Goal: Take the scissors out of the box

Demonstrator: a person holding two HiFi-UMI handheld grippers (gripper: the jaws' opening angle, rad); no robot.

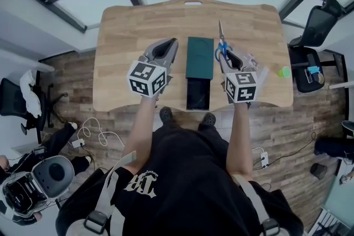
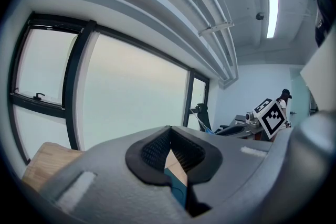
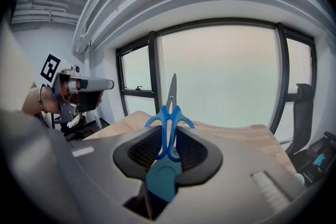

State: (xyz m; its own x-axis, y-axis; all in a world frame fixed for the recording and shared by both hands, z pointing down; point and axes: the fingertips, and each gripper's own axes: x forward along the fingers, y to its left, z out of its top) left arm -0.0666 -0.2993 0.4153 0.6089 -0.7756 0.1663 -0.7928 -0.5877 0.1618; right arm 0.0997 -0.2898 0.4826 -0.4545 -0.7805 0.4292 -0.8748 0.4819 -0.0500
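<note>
A pair of scissors with blue handles [image 1: 222,50] is held above the wooden table [image 1: 127,36], its blades pointing away from me. My right gripper [image 1: 225,58] is shut on the handles. In the right gripper view the scissors [image 3: 169,113] stand upright between the pads. The box lies in the middle of the table as a dark green part [image 1: 199,57] and a black part [image 1: 198,94] nearer to me. To the left of the box my left gripper [image 1: 165,51] hovers shut with nothing in it; its pads [image 2: 181,152] meet at the tip.
A small green thing [image 1: 284,71] lies near the table's right edge. A black office chair [image 1: 315,27] stands to the right of the table, another chair [image 1: 30,98] to the left. Cables [image 1: 91,132] lie on the wooden floor.
</note>
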